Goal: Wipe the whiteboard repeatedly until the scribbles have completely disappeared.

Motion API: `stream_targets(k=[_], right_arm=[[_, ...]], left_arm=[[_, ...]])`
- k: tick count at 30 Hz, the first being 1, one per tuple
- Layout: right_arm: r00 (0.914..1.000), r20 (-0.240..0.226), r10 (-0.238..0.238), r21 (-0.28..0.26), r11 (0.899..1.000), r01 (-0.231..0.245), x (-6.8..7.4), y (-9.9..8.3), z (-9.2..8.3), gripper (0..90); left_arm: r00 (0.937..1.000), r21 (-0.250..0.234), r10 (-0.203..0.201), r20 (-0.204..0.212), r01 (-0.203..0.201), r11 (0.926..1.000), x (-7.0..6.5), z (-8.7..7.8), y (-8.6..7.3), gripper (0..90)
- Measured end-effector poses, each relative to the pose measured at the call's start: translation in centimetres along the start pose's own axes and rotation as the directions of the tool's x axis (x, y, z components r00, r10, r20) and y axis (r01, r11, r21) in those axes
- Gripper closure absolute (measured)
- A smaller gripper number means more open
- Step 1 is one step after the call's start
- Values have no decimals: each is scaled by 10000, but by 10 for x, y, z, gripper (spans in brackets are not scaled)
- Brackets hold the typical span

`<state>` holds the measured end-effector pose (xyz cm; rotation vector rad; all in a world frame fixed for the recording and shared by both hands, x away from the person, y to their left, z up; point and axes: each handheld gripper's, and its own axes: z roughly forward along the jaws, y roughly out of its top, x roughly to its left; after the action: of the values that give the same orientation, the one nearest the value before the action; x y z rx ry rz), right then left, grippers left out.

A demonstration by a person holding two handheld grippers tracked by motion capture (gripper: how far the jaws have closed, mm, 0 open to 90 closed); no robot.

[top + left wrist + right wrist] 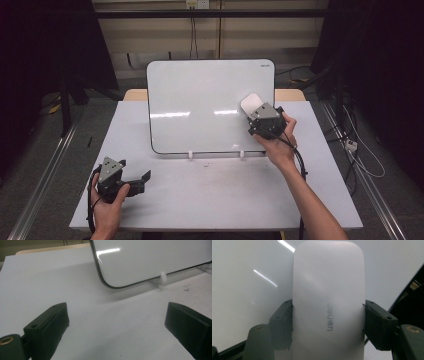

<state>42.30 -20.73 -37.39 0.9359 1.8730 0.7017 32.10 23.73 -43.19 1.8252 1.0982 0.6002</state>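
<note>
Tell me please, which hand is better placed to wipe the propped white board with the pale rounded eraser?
Probably the right: its right gripper is clamped on the pale rounded plastic eraser, held at the glossy white dry-erase board. The left gripper waits open over the white table, holding nothing.

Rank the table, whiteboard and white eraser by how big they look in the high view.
1. Table, the widest.
2. Whiteboard, propped on it.
3. White eraser, far the smallest, held against the board in the right gripper.
</note>
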Motion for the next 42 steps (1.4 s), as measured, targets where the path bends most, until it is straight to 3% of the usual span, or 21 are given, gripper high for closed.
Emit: stream_targets(k=[5,11,20,27,40,42], right_arm=[[9999,126,111,73,9999,-112,-8,5,2,316],[9996,282,2,-4,10000,-2,-1,3,0,316],[9977,-168,-656,-225,9976,652,34,0,-1,316],[9906,-644,-1205,-314,9924,1187,64,-11,-5,316],[9869,-1113,-1171,-471,9925,1125,89,-9,-5,316],[9869,-1267,-995,-541,9942,933,90,-8,-4,316]], left_arm=[[10000,-4,-21,6,21,10000,0,0,0,52],[10000,-7,33,20,-33,10000,-1,1,1,52],[10000,-13,28,-2,-28,10000,-1,0,0,52],[10000,5,35,-20,-35,10000,-1,-1,0,52],[9999,115,-117,-101,118,9999,4,0,-3,52],[9999,73,-106,-82,106,9999,3,-1,-2,52]])
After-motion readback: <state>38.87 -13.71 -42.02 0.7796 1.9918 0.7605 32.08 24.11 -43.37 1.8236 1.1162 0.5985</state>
